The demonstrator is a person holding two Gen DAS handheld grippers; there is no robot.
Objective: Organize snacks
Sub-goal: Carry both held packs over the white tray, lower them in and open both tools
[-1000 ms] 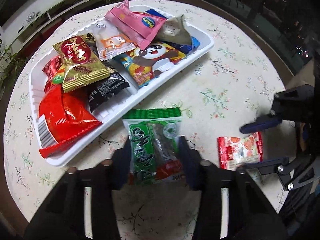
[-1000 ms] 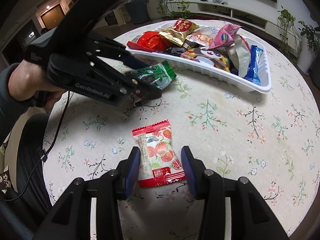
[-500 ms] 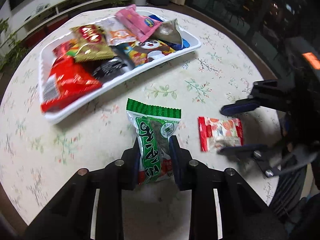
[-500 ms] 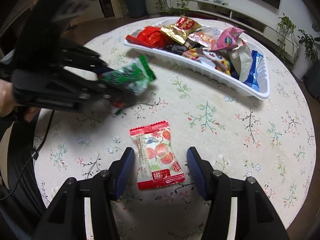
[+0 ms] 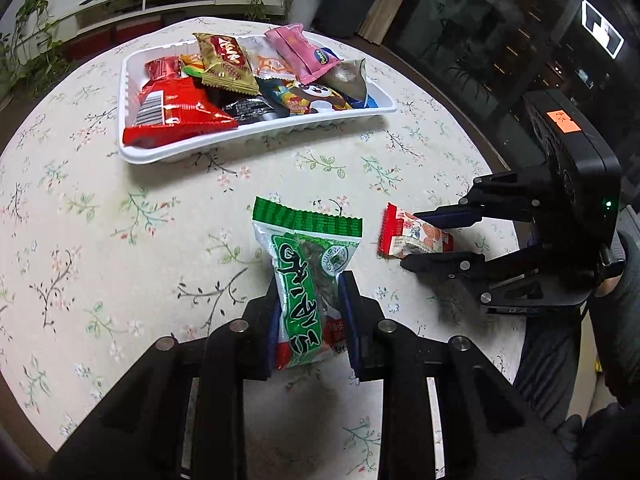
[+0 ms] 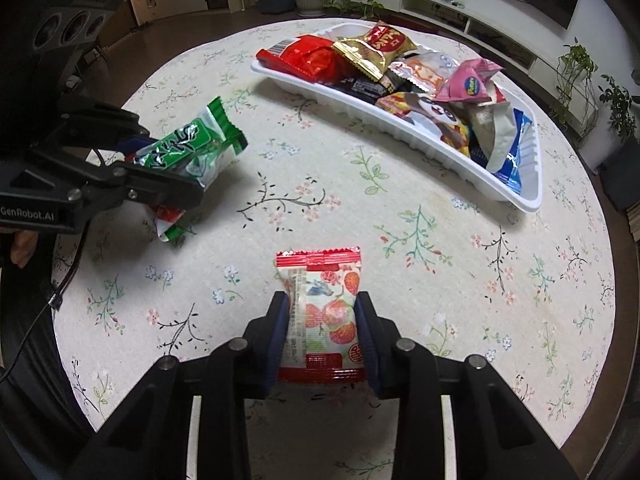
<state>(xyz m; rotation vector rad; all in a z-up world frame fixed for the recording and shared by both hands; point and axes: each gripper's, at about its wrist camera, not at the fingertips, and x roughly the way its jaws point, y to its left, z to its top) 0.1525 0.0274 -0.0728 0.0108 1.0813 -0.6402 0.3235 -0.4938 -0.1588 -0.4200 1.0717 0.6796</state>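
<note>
Left gripper clamped on the green packet, pads pressed to both its sides, packet lifted clear of the tablecloth and tilted (shadow under it in the right wrist view). Right gripper, jaws just closed further, shut around the red-and-white strawberry packet, pads touching its two long edges; from the left wrist view, held just above the cloth or barely on it, cannot tell which. Well beyond both, near the far side of the round table, a white tray heaped with snacks: red bag at one end, gold packet lying over it, pink packet, panda packet, black packet, blue packet at the other end. Behind the table, a low white shelf with potted plants.
</note>
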